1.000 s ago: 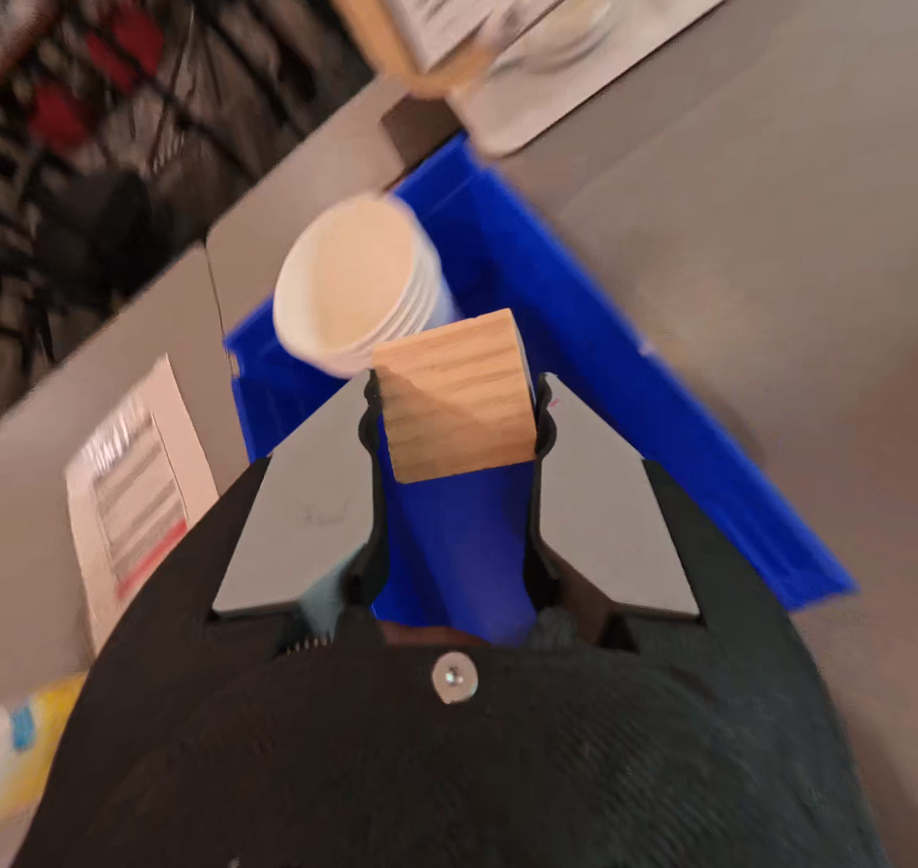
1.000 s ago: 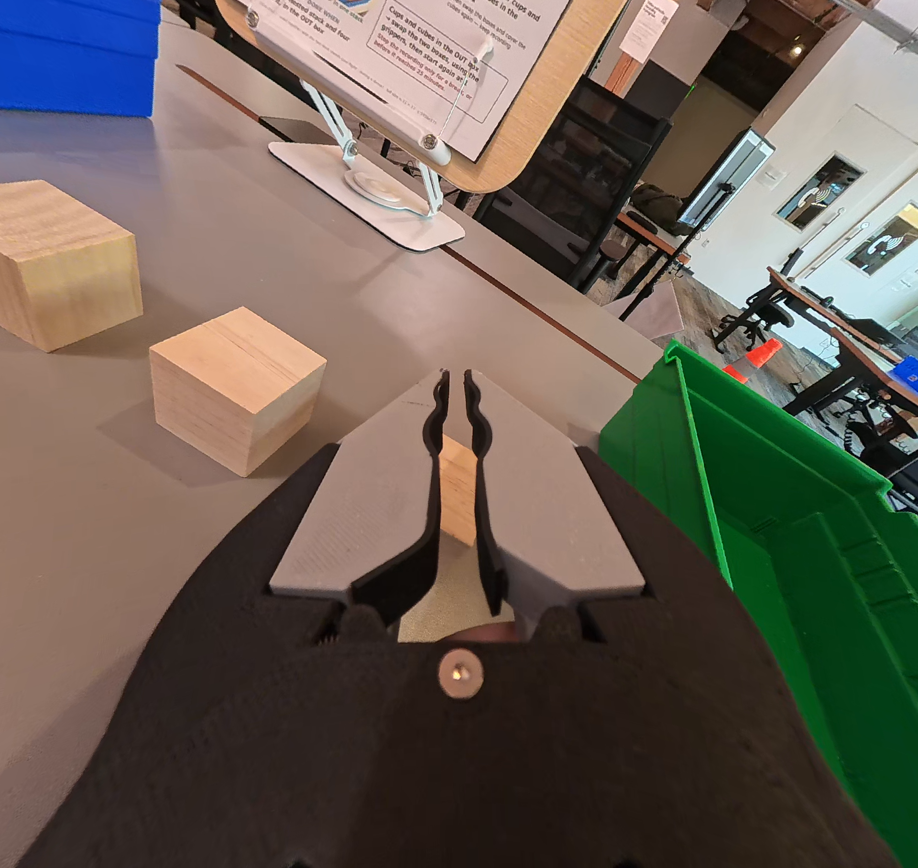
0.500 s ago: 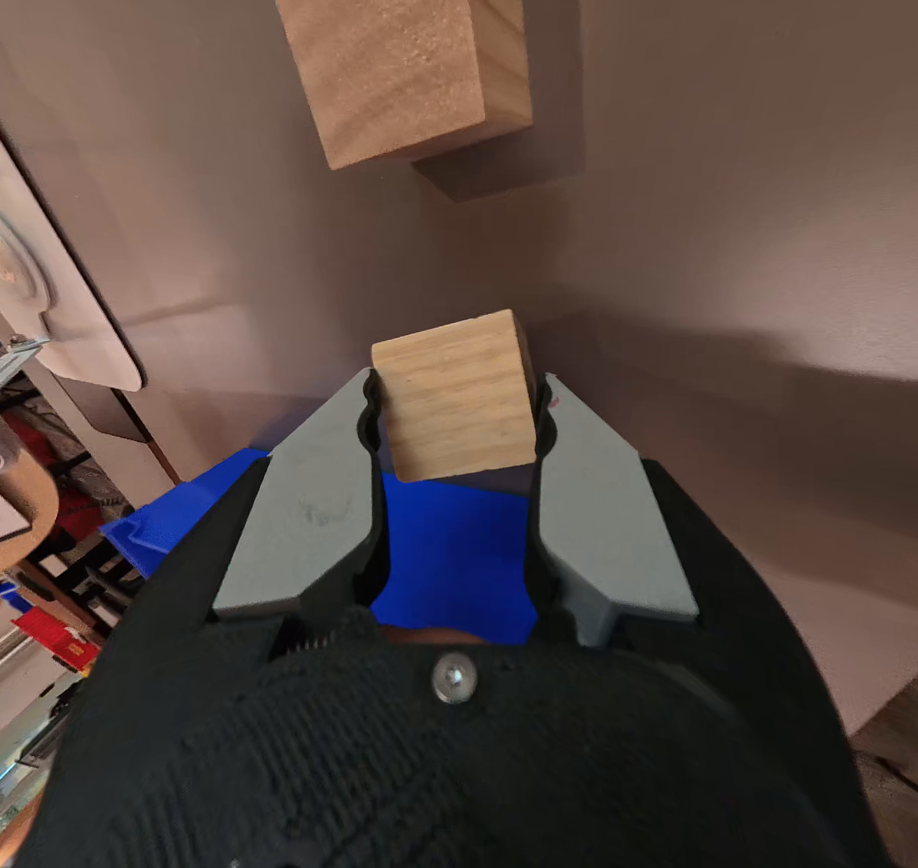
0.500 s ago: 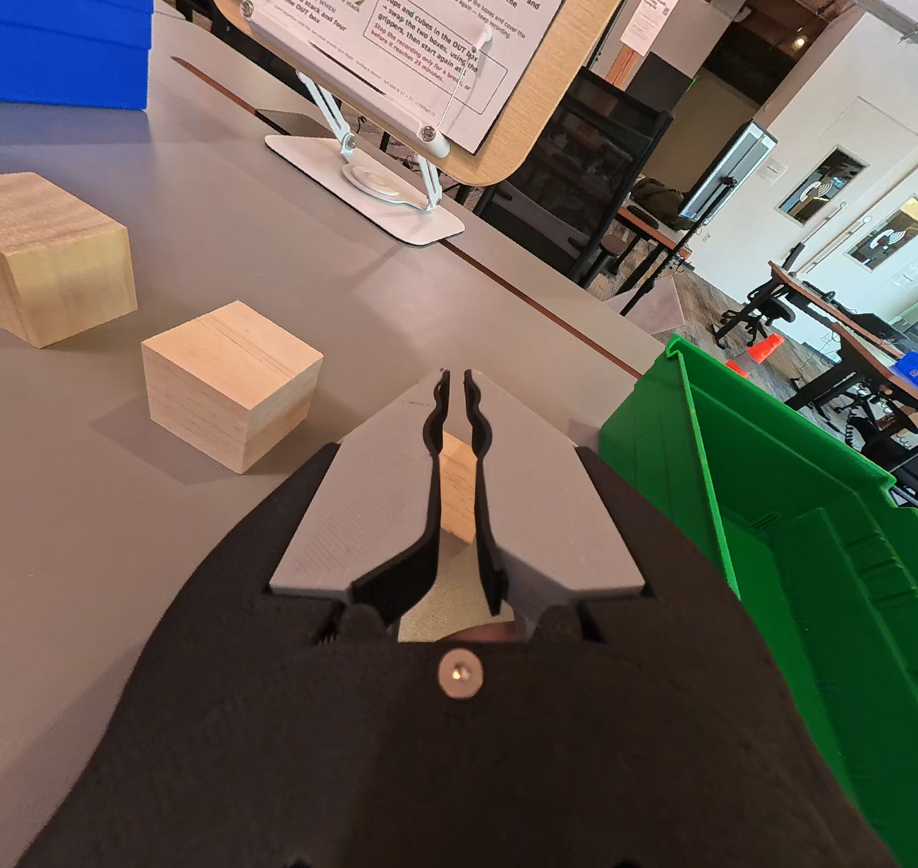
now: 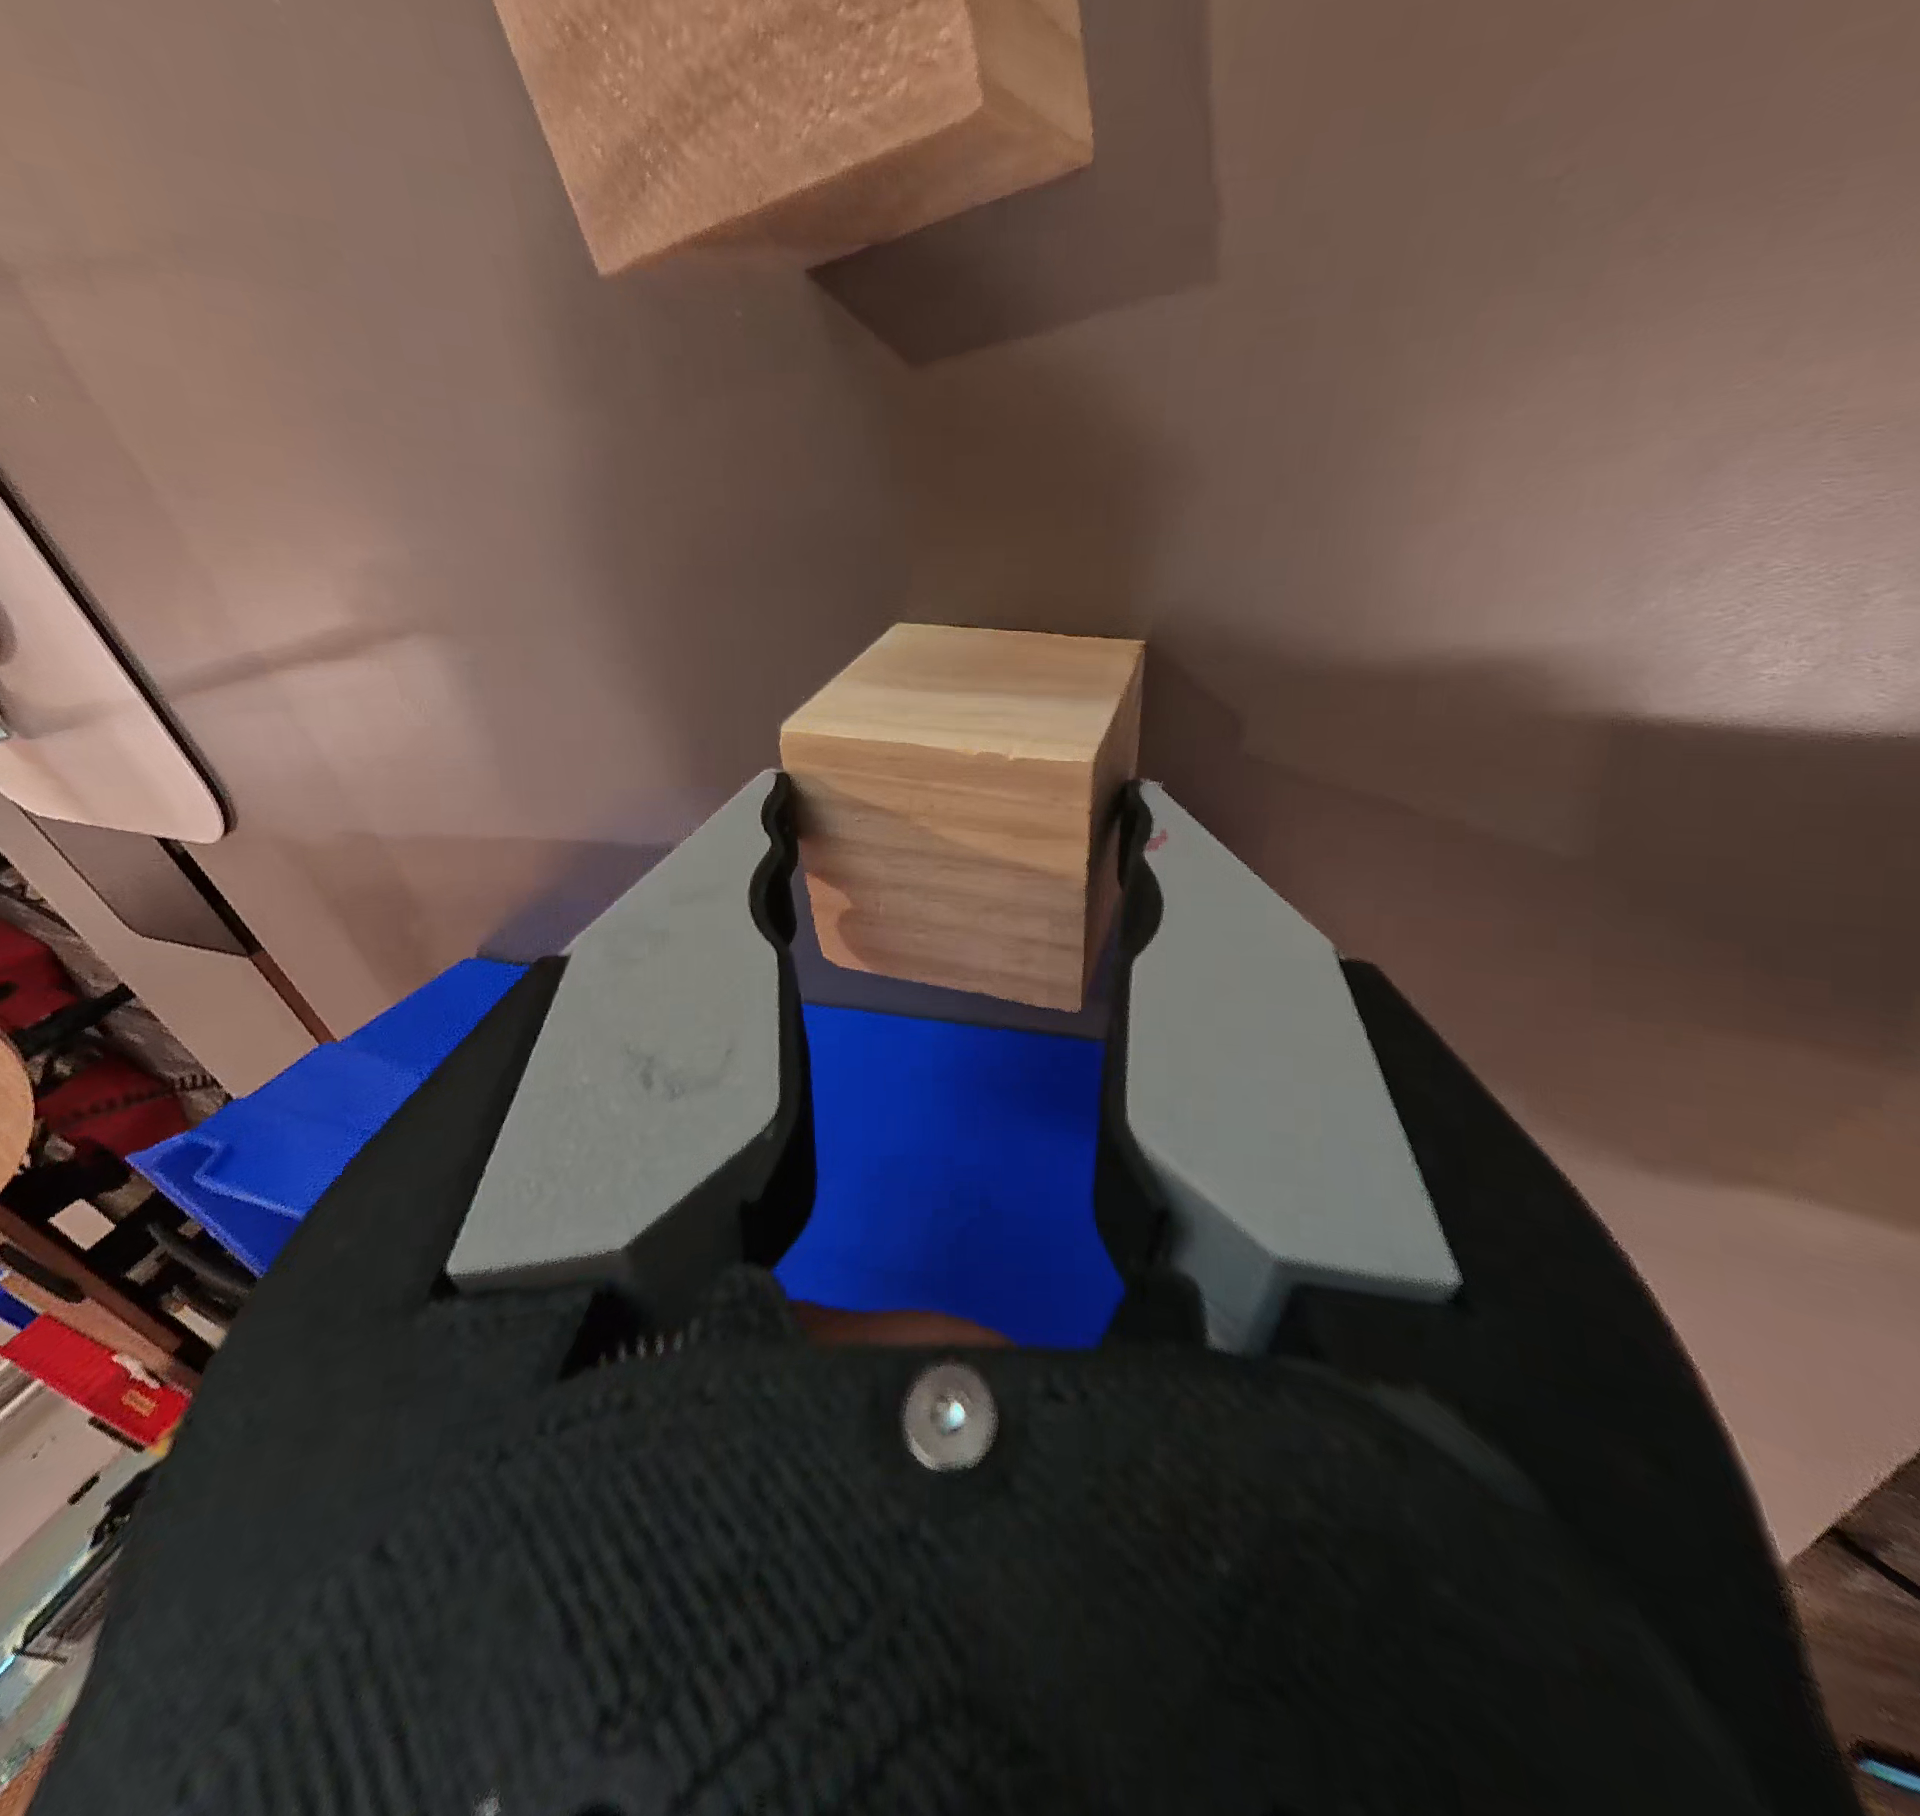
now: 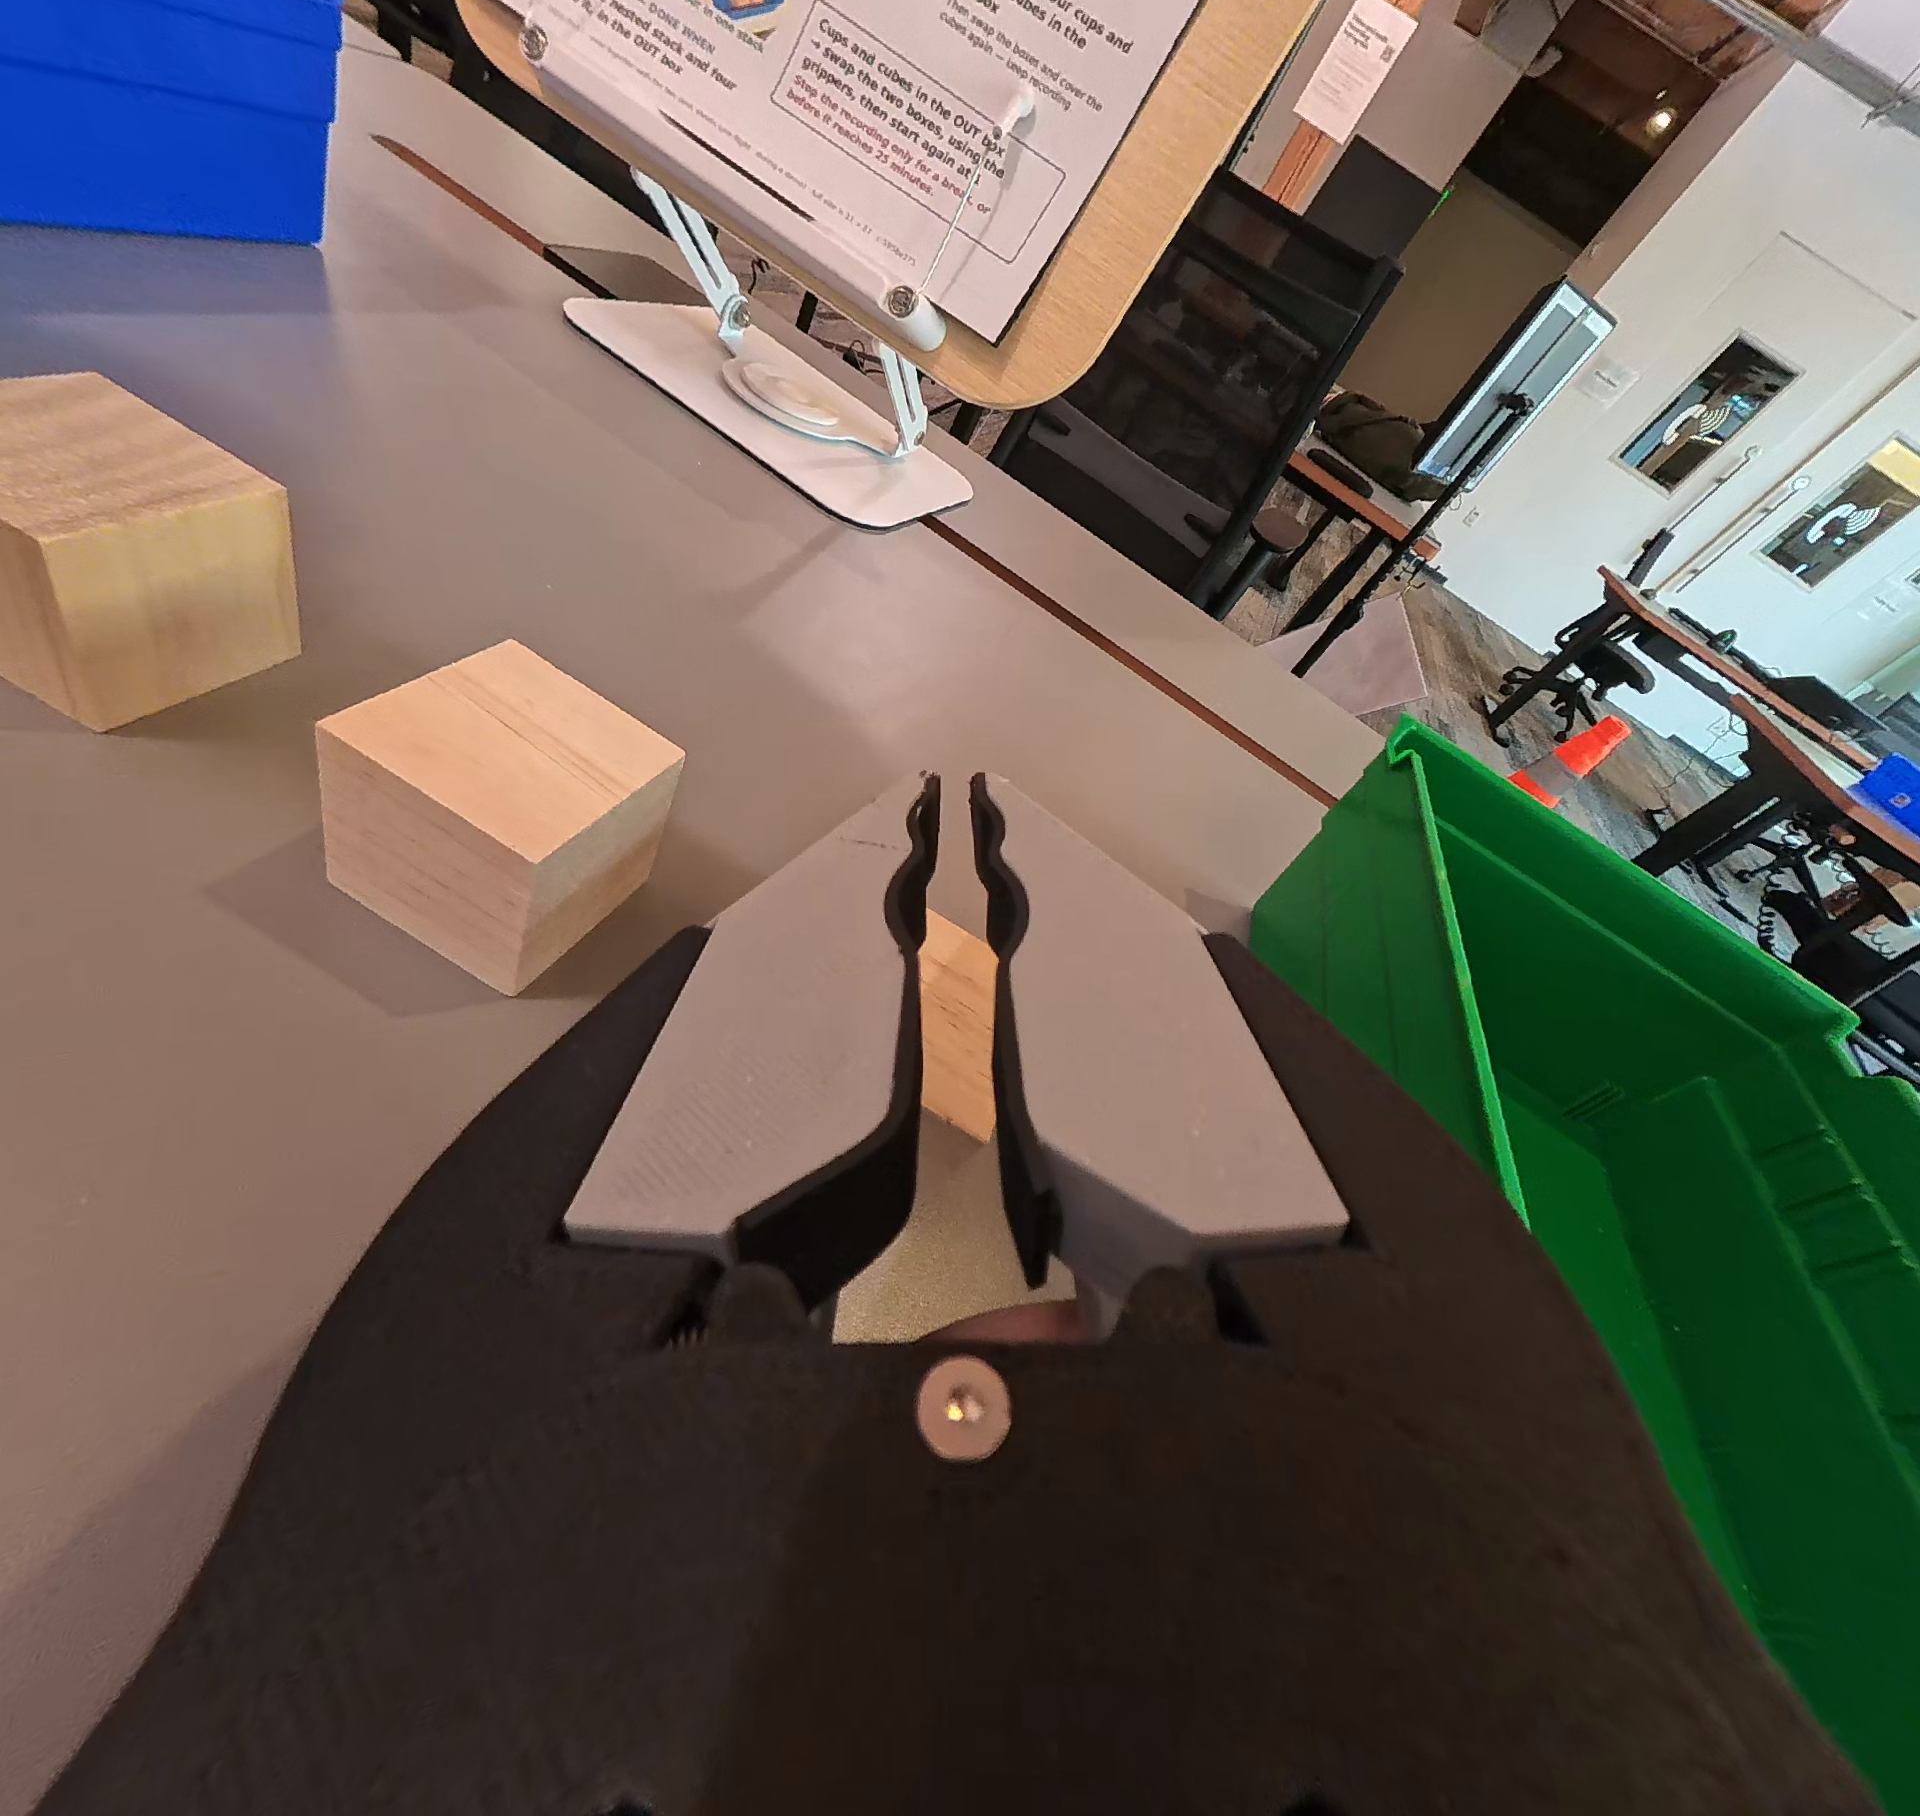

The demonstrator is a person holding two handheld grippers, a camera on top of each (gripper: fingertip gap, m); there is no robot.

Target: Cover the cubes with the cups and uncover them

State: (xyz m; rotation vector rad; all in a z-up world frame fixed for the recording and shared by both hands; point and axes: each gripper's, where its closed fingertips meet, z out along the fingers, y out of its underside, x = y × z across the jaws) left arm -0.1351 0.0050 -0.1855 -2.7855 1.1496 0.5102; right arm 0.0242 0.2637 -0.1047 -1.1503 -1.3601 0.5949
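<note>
Between the left gripper's (image 5: 951,857) pads sits a wooden cube (image 5: 961,810), clamped on both sides just above the desk (image 5: 1455,416). Risk: an early release tips it toward the far cube (image 5: 769,73). Right gripper (image 6: 954,800) nearly shut, empty, beside green bin (image 6: 1558,1039); cups unseen.
</note>
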